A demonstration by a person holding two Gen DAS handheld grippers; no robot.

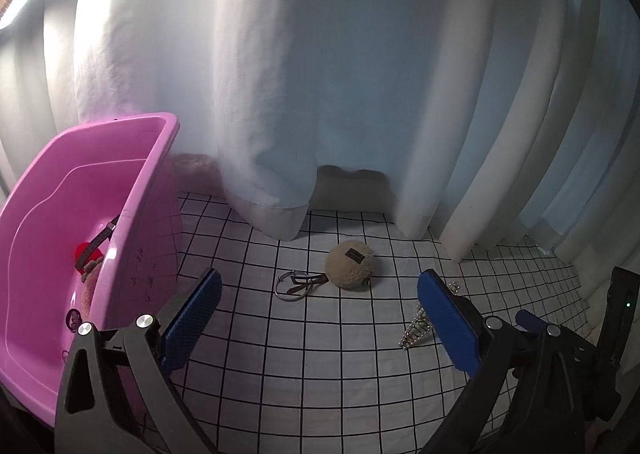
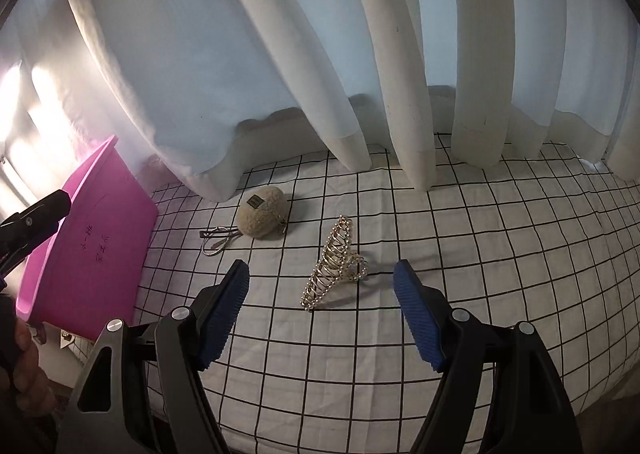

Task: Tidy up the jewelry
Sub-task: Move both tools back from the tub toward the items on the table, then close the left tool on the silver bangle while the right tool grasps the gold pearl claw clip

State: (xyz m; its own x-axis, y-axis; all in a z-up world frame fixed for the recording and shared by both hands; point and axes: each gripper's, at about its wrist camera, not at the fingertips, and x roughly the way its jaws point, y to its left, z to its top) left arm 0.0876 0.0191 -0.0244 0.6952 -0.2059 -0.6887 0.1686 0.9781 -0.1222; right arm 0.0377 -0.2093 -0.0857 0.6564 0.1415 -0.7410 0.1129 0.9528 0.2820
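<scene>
A pink plastic bin (image 1: 132,189) stands at the left and holds several small accessories, one red (image 1: 83,252). It also shows in the right wrist view (image 2: 92,246). A beige fluffy ball charm (image 1: 350,264) with a metal key ring (image 1: 292,286) lies on the checked cloth ahead of my open, empty left gripper (image 1: 320,318). A gold pearl hair claw (image 2: 334,264) lies just ahead of my open, empty right gripper (image 2: 322,314), between its fingers. The claw is partly hidden in the left wrist view (image 1: 416,328). The charm shows in the right wrist view (image 2: 262,217).
White curtains (image 2: 280,53) hang down onto the back of the white black-grid cloth (image 2: 500,254). The right gripper's body (image 1: 580,354) sits at the right edge of the left wrist view. The left gripper's body (image 2: 28,221) shows beside the bin.
</scene>
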